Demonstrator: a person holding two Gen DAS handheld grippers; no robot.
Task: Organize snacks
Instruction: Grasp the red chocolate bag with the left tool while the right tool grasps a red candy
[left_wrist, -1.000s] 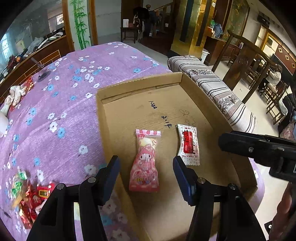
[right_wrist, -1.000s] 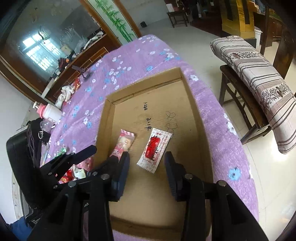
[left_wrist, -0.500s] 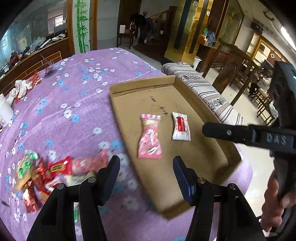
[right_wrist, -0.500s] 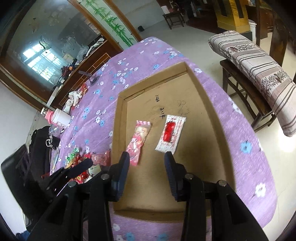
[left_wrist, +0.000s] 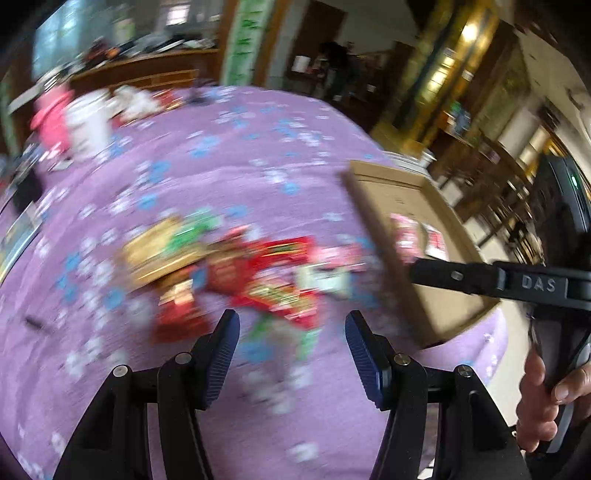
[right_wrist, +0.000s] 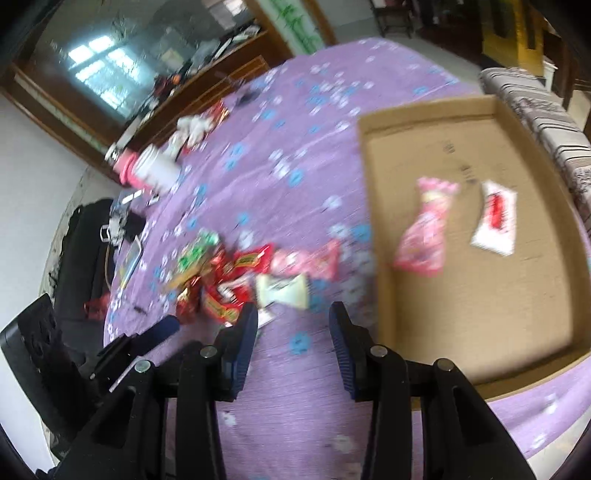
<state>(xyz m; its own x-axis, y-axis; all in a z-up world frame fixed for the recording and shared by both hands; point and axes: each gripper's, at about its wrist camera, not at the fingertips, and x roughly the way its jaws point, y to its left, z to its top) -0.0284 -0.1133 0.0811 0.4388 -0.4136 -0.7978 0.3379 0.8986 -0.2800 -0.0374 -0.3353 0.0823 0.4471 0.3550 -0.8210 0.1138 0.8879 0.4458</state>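
A pile of snack packets (left_wrist: 251, 273) lies on the purple flowered tablecloth (left_wrist: 229, 166), blurred by motion; it also shows in the right wrist view (right_wrist: 236, 273). A shallow cardboard tray (right_wrist: 480, 295) holds a pink packet (right_wrist: 424, 232) and a white-and-red packet (right_wrist: 495, 218); the tray (left_wrist: 439, 306) sits at the right in the left wrist view. My left gripper (left_wrist: 291, 339) is open and empty just before the pile. My right gripper (right_wrist: 293, 332) is open and empty over the cloth, between pile and tray.
A pink-and-white bottle (right_wrist: 151, 173) and small clutter (right_wrist: 195, 125) stand at the table's far left. A black bag (right_wrist: 85, 243) sits off the table's left edge. A striped bench (right_wrist: 546, 110) stands beyond the tray. The right gripper's finger (left_wrist: 491, 280) crosses the left wrist view.
Both grippers swung left, away from the tray and toward the snack pile. Both stay open and empty. The view is now motion-blurred.
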